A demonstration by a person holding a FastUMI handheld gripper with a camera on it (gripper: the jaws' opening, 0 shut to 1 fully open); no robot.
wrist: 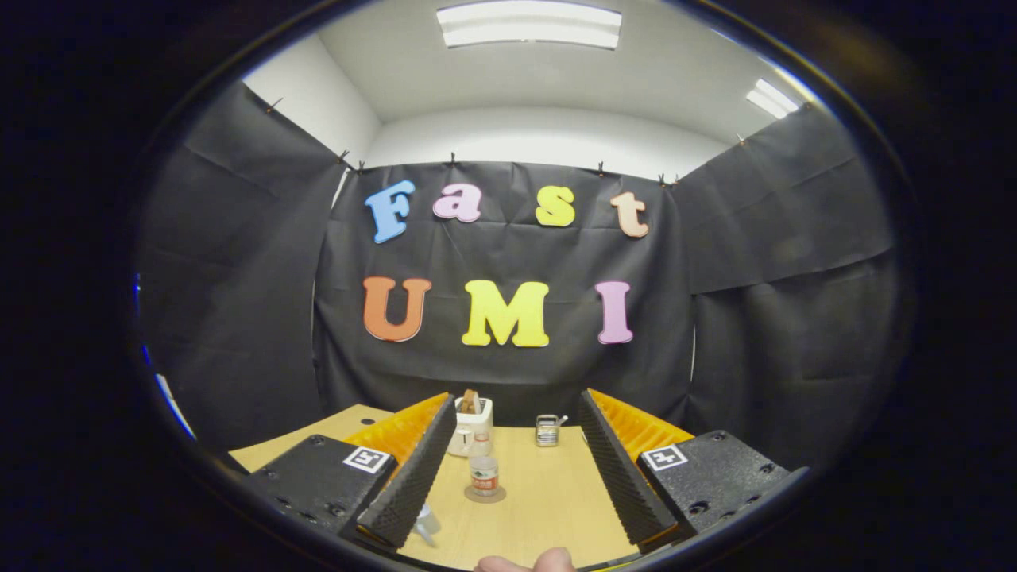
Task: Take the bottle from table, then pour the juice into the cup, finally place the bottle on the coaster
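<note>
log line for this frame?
gripper: open, empty | small clear plastic bottle: upright on round coaster | clear cup: beside left finger

- Black cloth [508, 381] hangs as the booth's back and side walls, clipped along its top edge.
- White wall [548, 139] and ceiling above it.
- Two ceiling light panels [528, 24] glow.
- Light wooden desk [548, 492] below.

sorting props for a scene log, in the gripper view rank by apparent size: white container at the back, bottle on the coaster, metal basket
1. White container, largest as seen, though farther back.
2. Bottle, standing on the coaster, nearer the camera, so its true rank is unsure.
3. Metal basket, smallest.
The gripper is open, fingers either side of the bottle, not touching.
</note>
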